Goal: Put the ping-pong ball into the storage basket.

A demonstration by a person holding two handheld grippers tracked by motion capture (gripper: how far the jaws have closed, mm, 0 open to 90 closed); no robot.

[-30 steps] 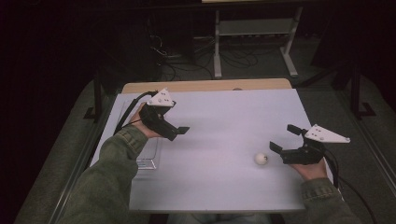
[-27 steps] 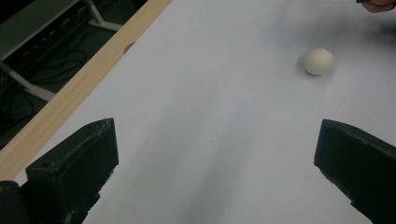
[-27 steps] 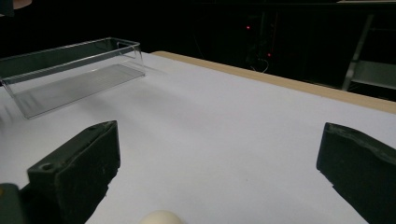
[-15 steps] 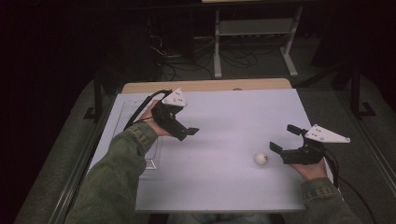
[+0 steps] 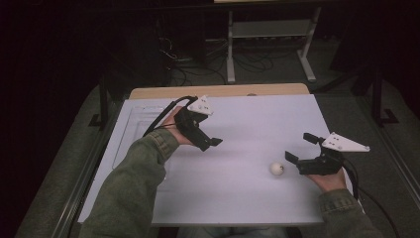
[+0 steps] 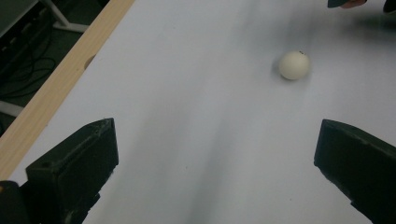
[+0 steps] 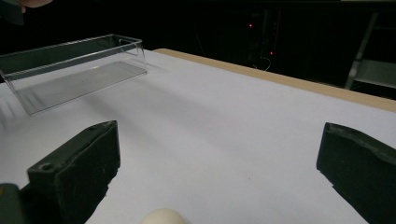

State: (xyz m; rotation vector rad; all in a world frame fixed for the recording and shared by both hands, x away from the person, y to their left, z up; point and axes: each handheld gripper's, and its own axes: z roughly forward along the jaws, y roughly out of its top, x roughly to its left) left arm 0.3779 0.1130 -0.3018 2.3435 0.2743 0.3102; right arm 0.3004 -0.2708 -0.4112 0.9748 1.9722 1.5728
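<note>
Ball [image 5: 277, 168] on white surface [image 5: 247, 124], toward its right near part. We see clear tray [image 7: 70, 70] far left of ball. Right gripper [image 5: 297, 151] just right of ball, jaws wide, empty; nearer. Left gripper [image 5: 210, 144] well left of ball, wide, empty. Open room around ball.

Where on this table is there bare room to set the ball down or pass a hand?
Bare white table runs along the far wooden edge and across the middle, between the left gripper and the right gripper. The near edge is open too. It is tight around the ball, just off the right gripper, and at the clear tray on the left.
</note>
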